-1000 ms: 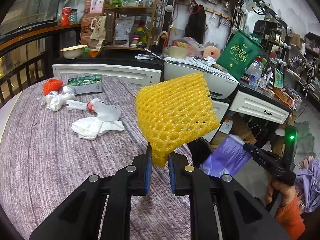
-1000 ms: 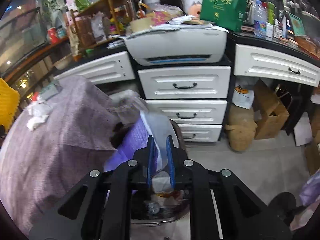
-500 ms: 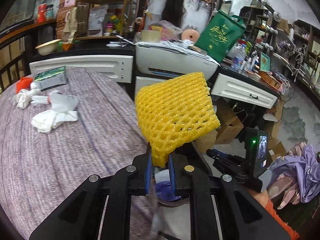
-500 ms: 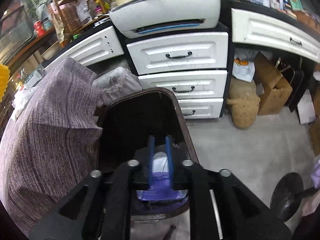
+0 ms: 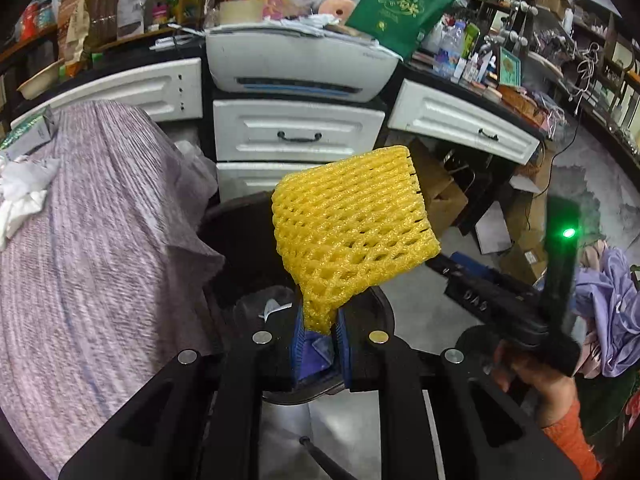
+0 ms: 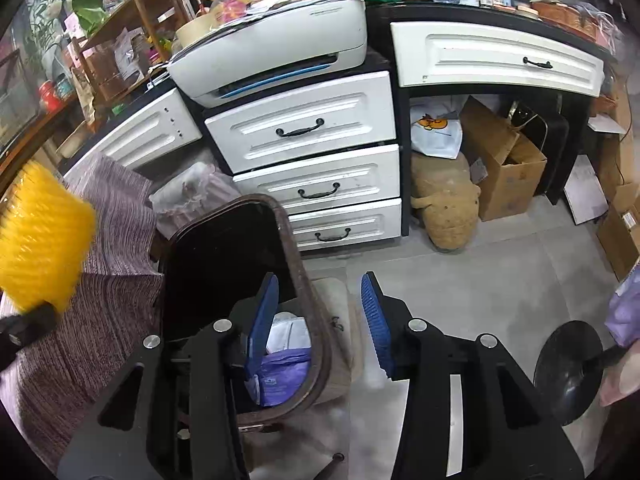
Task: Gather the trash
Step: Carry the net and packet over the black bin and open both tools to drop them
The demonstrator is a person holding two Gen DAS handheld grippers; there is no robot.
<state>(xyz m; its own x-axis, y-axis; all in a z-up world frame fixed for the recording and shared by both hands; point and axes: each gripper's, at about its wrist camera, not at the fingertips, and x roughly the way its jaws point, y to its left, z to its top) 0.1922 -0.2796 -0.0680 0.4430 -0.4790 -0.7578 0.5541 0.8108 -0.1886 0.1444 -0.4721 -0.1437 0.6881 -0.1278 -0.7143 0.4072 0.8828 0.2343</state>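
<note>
Beside three white drawers [image 6: 316, 184], one bin [image 6: 320, 344]: left fingers [image 5: 320, 330] clench one yellow net [image 5: 352, 232], right fingers [image 6: 320, 320] opening, empty.

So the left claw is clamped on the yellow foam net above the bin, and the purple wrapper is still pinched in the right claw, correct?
Not quite. The right wrist view shows the right claw opening with nothing between its fingers; the purple wrapper lies in the bin. The left claw does clamp the yellow foam net.

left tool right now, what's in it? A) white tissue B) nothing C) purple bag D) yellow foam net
D: the left tool is shut on the lower corner of the yellow foam net, which stands up over the open trash bin.
</note>
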